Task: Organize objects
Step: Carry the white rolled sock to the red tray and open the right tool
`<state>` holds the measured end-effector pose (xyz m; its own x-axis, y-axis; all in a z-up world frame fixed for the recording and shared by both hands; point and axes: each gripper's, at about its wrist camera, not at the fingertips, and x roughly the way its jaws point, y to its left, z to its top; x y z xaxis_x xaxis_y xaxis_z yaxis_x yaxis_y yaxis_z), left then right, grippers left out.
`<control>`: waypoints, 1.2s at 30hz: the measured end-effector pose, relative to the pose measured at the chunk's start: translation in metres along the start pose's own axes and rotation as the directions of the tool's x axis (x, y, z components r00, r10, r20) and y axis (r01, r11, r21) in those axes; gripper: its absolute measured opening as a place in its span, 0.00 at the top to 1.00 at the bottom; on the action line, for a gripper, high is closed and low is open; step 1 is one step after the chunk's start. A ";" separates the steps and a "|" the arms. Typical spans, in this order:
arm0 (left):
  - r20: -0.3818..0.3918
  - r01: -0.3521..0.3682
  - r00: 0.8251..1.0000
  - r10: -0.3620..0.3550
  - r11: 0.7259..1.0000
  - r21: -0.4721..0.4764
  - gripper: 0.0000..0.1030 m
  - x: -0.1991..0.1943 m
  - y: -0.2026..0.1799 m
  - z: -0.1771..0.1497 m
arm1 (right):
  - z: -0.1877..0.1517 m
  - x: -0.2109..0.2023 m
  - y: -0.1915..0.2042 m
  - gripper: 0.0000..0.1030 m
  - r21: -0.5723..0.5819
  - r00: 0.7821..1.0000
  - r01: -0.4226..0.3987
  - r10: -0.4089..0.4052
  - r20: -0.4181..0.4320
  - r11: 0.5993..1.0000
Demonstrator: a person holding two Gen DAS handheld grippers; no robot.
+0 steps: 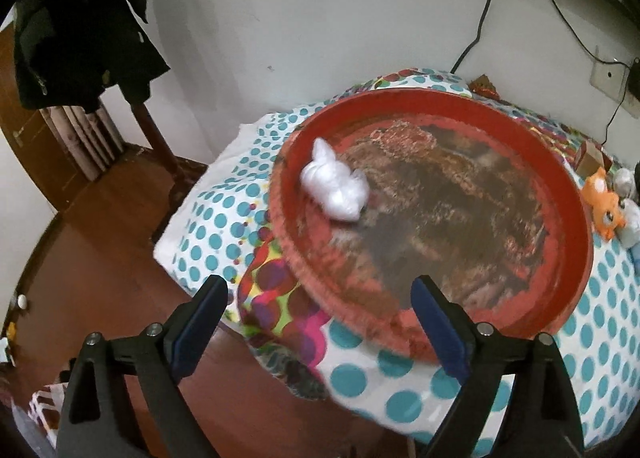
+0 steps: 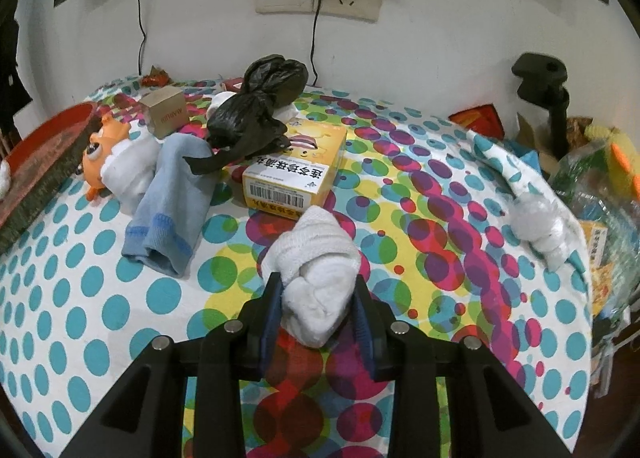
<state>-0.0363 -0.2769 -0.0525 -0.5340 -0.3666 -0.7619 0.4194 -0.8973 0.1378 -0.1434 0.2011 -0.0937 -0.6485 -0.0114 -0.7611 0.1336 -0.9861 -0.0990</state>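
A round red tray (image 1: 576, 198) lies on the dotted cloth, and a white crumpled plastic bundle (image 1: 336, 188) rests inside it near its far left rim. My left gripper (image 1: 320, 298) stands open over the tray's near rim with nothing between its fingers. In the right wrist view my right gripper (image 2: 316, 298) is shut on a rolled white sock (image 2: 316, 270), held just above the cloth. A blue sock (image 2: 172, 210), a yellow box (image 2: 296, 174), a black plastic bag (image 2: 256, 106), an orange toy (image 2: 104, 146) and a small brown box (image 2: 166, 112) lie beyond it.
The red tray's edge (image 2: 44, 130) shows at the far left of the right wrist view. Another white bundle (image 2: 540, 226) lies at the cloth's right edge, with bags and a black clamp stand (image 2: 548, 98) beyond. Wall sockets and cables hang behind. Wooden floor (image 1: 100, 238) lies left of the table.
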 end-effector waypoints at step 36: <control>0.022 0.063 0.998 -0.061 0.990 -0.127 0.05 0.015 0.047 -0.015 | 0.065 -0.071 0.226 0.69 -0.136 0.947 -0.297 0.310 0.084 0.945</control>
<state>-0.0133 -0.3210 -0.0666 -0.5749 -0.3165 -0.7545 0.4745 -0.8802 0.0077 -0.1154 -0.0316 -0.0205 -0.6358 -0.3304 -0.6976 0.4210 -0.9059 0.0453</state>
